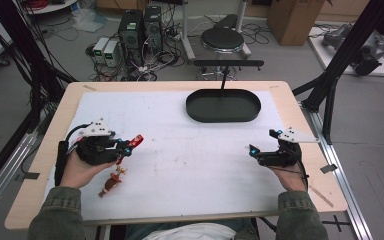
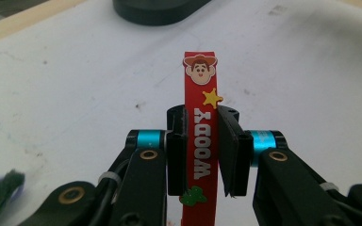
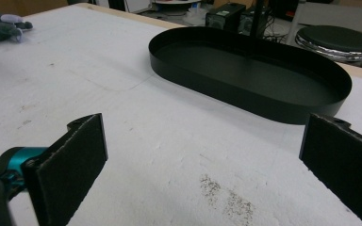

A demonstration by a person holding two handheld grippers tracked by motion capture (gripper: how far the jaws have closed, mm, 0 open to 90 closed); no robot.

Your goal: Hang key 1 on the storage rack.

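The red strap (image 2: 200, 136), printed with "WOODY", a cowboy face and a yellow star, stands between the pads of our left tool (image 2: 201, 150), which pinch it above the table (image 2: 75, 94), while our right tool (image 3: 207, 160) gapes wide, holding nothing.

Red strap (image 2: 201, 141) — white lettering, yellow star, green clover; black tray (image 1: 223, 105).

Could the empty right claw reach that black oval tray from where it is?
Probably yes. The right claw stands open with nothing in it, and bare white table covering lies between it and the black tray, with nothing in the way.
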